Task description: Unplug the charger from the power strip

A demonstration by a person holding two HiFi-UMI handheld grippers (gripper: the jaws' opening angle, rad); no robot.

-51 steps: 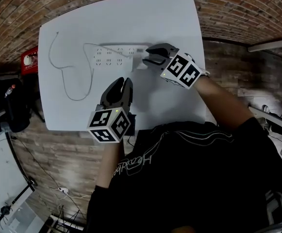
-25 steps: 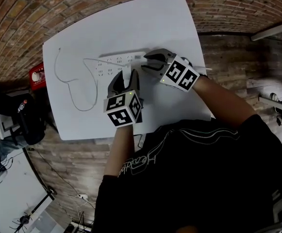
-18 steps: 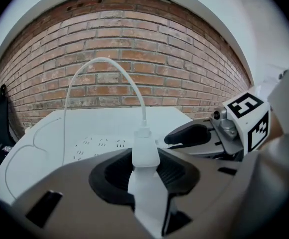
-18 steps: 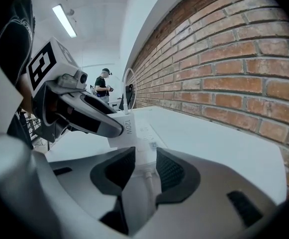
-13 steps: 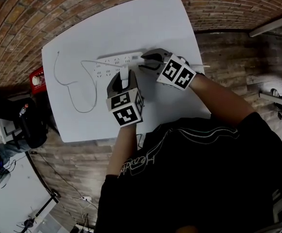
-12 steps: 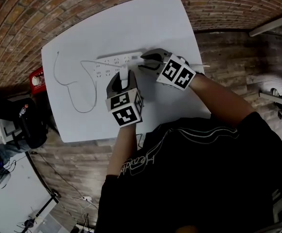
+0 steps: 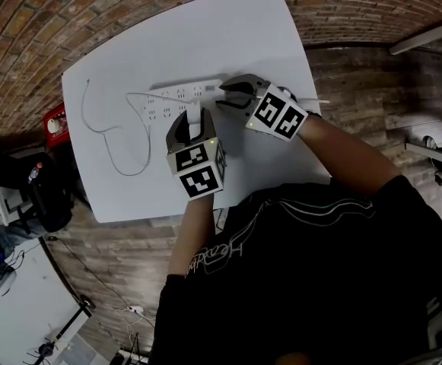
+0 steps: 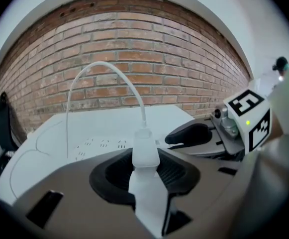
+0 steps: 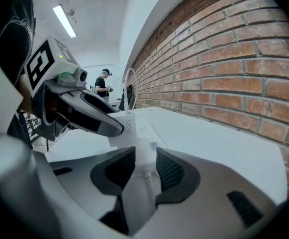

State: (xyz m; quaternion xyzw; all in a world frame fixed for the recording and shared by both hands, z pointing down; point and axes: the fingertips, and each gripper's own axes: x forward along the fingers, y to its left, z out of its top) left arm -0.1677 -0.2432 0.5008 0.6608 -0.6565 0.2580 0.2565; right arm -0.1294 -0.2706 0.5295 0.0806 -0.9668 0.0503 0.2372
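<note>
Step in hand: extraction grip.
- Left gripper (image 7: 193, 125): fingers clenched on white charger (image 8: 145, 151), apparently seated in power strip (image 7: 167, 99) on desk (image 7: 228, 36).
- Right gripper (image 7: 225, 97): fingers clamped strip's end.
- Next: straight pull, strip braced.

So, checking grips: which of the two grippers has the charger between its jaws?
The left gripper: its jaws are clamped on the white charger. The right gripper grips the end of the power strip instead.
</note>
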